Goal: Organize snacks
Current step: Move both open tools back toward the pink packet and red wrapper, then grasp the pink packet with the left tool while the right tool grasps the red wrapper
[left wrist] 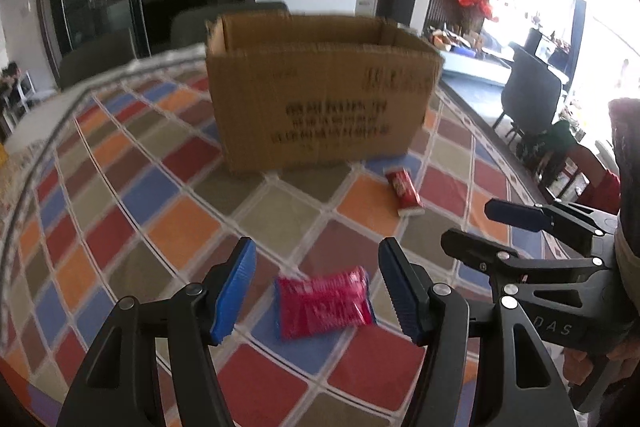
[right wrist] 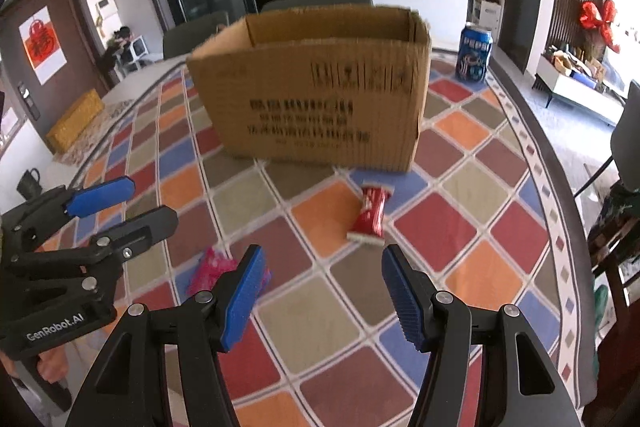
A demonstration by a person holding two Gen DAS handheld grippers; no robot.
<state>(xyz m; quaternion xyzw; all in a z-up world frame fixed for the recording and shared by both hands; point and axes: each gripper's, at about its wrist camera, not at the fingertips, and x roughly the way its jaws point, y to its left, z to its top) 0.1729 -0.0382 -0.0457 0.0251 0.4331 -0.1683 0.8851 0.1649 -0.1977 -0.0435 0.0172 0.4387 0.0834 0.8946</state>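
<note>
An open cardboard box (left wrist: 320, 87) stands on the table with the chequered cloth; it also shows in the right wrist view (right wrist: 316, 87). A pink snack packet (left wrist: 324, 303) lies on the cloth between the open fingers of my left gripper (left wrist: 316, 291), which hovers just above it. In the right wrist view this packet (right wrist: 210, 267) is partly hidden behind my left finger. A red snack bar (left wrist: 405, 191) lies in front of the box, ahead of my open, empty right gripper (right wrist: 322, 287), and shows there as well (right wrist: 370, 213).
A blue Pepsi can (right wrist: 474, 53) stands right of the box. The colourful chequered cloth (right wrist: 460, 183) covers the table. Chairs stand behind the table (left wrist: 100, 55) and at the right (left wrist: 532, 91). The right gripper (left wrist: 500, 231) appears beside the left one.
</note>
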